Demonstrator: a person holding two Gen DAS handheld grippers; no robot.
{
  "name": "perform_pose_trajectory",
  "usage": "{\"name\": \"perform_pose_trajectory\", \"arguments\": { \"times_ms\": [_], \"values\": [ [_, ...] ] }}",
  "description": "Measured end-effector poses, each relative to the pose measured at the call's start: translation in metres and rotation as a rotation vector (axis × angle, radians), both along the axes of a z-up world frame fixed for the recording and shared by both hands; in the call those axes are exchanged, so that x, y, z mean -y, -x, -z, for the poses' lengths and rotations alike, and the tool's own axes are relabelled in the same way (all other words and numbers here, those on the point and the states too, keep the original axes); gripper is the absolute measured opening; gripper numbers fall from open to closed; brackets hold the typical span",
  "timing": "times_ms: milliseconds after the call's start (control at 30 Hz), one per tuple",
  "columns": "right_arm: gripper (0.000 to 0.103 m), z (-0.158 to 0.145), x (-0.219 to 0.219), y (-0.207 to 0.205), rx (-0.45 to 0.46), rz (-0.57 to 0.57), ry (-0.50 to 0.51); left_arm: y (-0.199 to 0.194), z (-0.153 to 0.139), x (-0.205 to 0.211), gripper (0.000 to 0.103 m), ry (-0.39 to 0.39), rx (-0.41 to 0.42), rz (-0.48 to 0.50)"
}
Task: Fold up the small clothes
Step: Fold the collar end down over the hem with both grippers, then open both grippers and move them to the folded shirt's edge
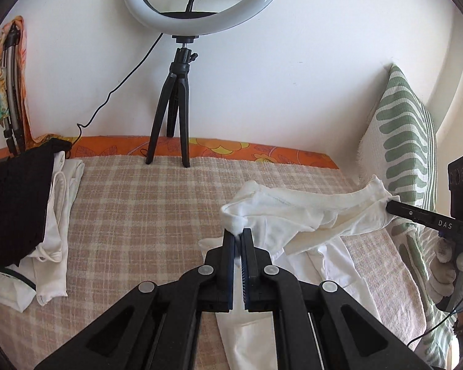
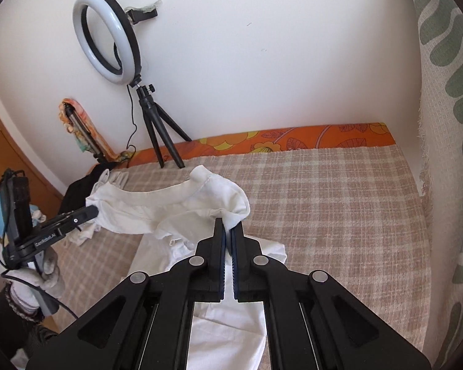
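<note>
A small white garment [image 1: 296,212] hangs stretched between my two grippers above the checked bed cover [image 1: 145,209]. My left gripper [image 1: 239,234] is shut on one corner of it. My right gripper [image 2: 228,225] is shut on the other corner [image 2: 231,206]. In the left wrist view the right gripper [image 1: 392,205] shows at the right, its tip in the cloth. In the right wrist view the left gripper [image 2: 91,211] shows at the left, also holding cloth. The garment's lower part [image 2: 228,336] trails down onto the bed below the fingers.
A pile of black and white clothes [image 1: 31,215] lies at the bed's left. A ring light on a black tripod [image 1: 176,117] stands at the back by the white wall. A green-patterned cushion [image 1: 407,141] leans at the right. An orange floral sheet edge [image 1: 262,151] runs along the back.
</note>
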State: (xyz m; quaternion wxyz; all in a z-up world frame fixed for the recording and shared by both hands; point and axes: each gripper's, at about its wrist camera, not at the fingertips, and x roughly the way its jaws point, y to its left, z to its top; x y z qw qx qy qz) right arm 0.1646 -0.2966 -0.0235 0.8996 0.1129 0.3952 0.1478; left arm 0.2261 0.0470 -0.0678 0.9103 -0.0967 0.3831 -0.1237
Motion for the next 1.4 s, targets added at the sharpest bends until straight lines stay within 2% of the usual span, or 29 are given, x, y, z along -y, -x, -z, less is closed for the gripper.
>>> {"name": "perform_pose_trajectory", "arguments": {
  "times_ms": [167, 367, 667, 800, 833, 867, 933, 967, 1000, 1067, 1133, 1200, 1267, 1333, 1400],
  "values": [
    [0.002, 0.018, -0.003, 0.054, -0.008, -0.019, 0.043, 0.055, 0.026, 0.002, 0.0, -0.039, -0.035, 0.022],
    [0.002, 0.047, 0.0, 0.1, -0.049, 0.001, 0.075, 0.091, 0.056, 0.013, 0.0, -0.082, -0.071, 0.045],
    [0.002, 0.064, -0.003, 0.139, -0.041, 0.013, 0.144, 0.127, 0.063, 0.023, 0.003, -0.14, -0.062, 0.113],
    [0.003, 0.069, -0.009, 0.158, -0.052, -0.034, 0.198, 0.145, 0.062, 0.018, 0.008, -0.19, -0.062, 0.15],
    [0.003, 0.069, -0.008, 0.164, -0.053, -0.042, 0.204, 0.149, 0.06, 0.014, 0.011, -0.183, -0.064, 0.15],
    [0.003, 0.068, -0.007, 0.171, -0.053, -0.048, 0.212, 0.152, 0.058, 0.01, 0.019, -0.176, -0.066, 0.147],
    [0.003, 0.066, -0.001, 0.18, -0.065, -0.049, 0.193, 0.158, 0.052, 0.0, 0.023, -0.144, -0.065, 0.126],
    [0.003, 0.065, 0.005, 0.183, -0.074, -0.035, 0.161, 0.158, 0.05, -0.007, 0.025, -0.111, -0.072, 0.112],
    [0.003, 0.064, 0.012, 0.185, -0.08, -0.018, 0.119, 0.157, 0.049, -0.014, 0.032, -0.068, -0.089, 0.095],
    [0.007, 0.065, 0.025, 0.186, -0.102, 0.021, 0.014, 0.149, 0.05, -0.026, 0.035, 0.044, -0.14, 0.06],
    [0.022, 0.069, 0.035, 0.181, -0.13, 0.073, -0.07, 0.14, 0.058, -0.029, 0.04, 0.114, -0.201, 0.043],
    [0.03, 0.076, 0.041, 0.175, -0.155, 0.117, -0.162, 0.133, 0.065, -0.027, 0.04, 0.165, -0.241, 0.042],
    [0.03, 0.084, 0.042, 0.166, -0.194, 0.128, -0.255, 0.128, 0.072, -0.023, 0.04, 0.198, -0.268, 0.046],
    [0.03, 0.09, 0.037, 0.159, -0.222, 0.127, -0.256, 0.124, 0.078, -0.017, 0.039, 0.211, -0.292, 0.058],
    [0.03, 0.095, 0.029, 0.153, -0.243, 0.127, -0.207, 0.12, 0.082, -0.011, 0.023, 0.2, -0.31, 0.074]
  ]
}}
